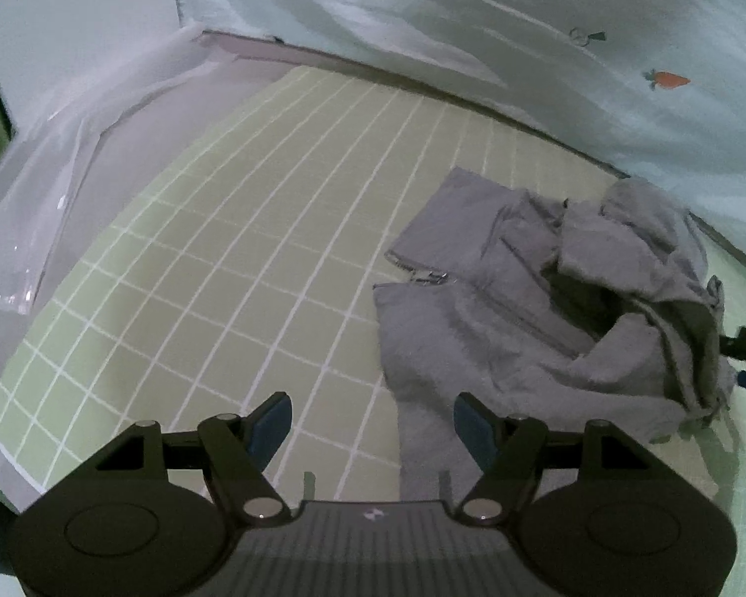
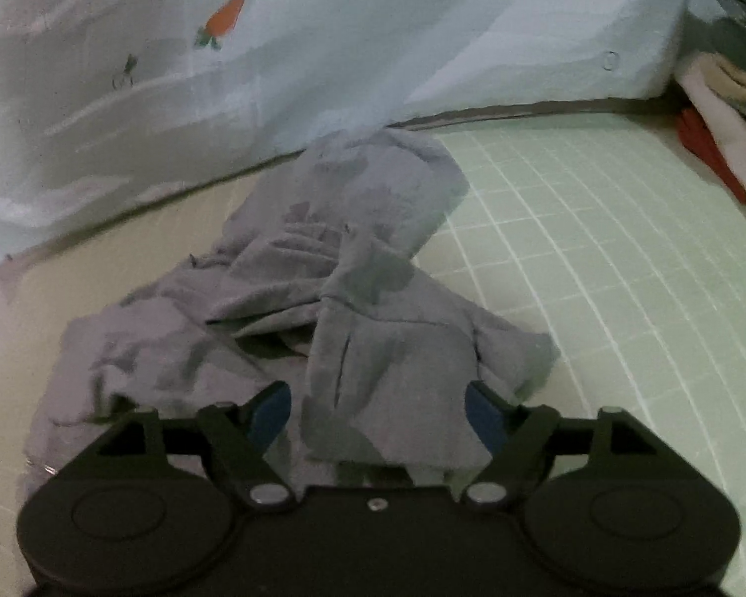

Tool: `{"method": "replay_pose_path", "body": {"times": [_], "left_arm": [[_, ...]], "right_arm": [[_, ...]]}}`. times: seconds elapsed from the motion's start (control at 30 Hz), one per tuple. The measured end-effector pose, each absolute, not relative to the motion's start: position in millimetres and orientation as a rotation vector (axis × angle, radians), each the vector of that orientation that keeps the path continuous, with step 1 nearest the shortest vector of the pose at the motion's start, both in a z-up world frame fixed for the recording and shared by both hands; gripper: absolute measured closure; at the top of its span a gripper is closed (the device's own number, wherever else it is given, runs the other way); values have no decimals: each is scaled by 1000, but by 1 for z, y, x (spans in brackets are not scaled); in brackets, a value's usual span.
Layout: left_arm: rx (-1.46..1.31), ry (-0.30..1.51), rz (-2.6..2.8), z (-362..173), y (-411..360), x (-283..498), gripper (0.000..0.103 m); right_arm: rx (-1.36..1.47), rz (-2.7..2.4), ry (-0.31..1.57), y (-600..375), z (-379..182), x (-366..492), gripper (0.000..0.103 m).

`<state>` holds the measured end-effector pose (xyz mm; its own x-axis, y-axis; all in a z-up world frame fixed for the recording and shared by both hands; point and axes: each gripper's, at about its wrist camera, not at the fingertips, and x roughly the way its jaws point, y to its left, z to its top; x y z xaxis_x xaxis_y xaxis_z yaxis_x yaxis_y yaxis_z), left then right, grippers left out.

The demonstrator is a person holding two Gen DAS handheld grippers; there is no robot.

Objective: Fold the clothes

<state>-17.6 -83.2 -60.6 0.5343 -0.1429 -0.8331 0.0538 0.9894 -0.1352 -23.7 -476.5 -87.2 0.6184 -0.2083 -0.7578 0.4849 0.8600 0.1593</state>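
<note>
A crumpled grey garment (image 2: pixel 343 298) lies in a heap on a green grid mat (image 1: pixel 233 258), its far end close against a pale cloth printed with carrots (image 2: pixel 323 40) that hangs along the mat's far edge. The right tongs (image 2: pixel 378 413) hover directly over the garment's near edge, spread wide with nothing between the blue pads (image 2: pixel 273 413), cloth filling the gap below them. The left tongs (image 1: pixel 373 423) stand likewise spread and empty over bare mat, with the heap ahead and to their right, its nearest flap reaching just under the right-hand pad. In the right view the heap's long axis runs away from the tongs toward the hanging cloth, with a loose flap thrown off to the right; a small metal fastener (image 1: pixel 430 277) shows on the edge facing the left tongs. The right tongs are plainly the nearer to the garment. Counted: one grey garment, one mat, two tongs, one carrot-print cloth, and a bundle of red and cream cloths (image 2: pixel 721 134) at the mat's far right corner. The garment lies unfolded, bunched and rumpled
</note>
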Motion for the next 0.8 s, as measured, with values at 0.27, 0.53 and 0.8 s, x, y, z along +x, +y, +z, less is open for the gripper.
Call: {"method": "replay_pose_path", "body": {"times": [0.27,0.53,0.8], "left_arm": [[-110,974,-140,-52,-109,-8,30],[-103,956,-217,-48,-158,17,28],[-162,1008,-334,-63,-217,86,22]], "right_arm": [[410,-450,825,-523,-95,-42,93],[366,-904,730,-661,-63,-103,94],[431,-1071,719,-733,-63,-143,94]]}}
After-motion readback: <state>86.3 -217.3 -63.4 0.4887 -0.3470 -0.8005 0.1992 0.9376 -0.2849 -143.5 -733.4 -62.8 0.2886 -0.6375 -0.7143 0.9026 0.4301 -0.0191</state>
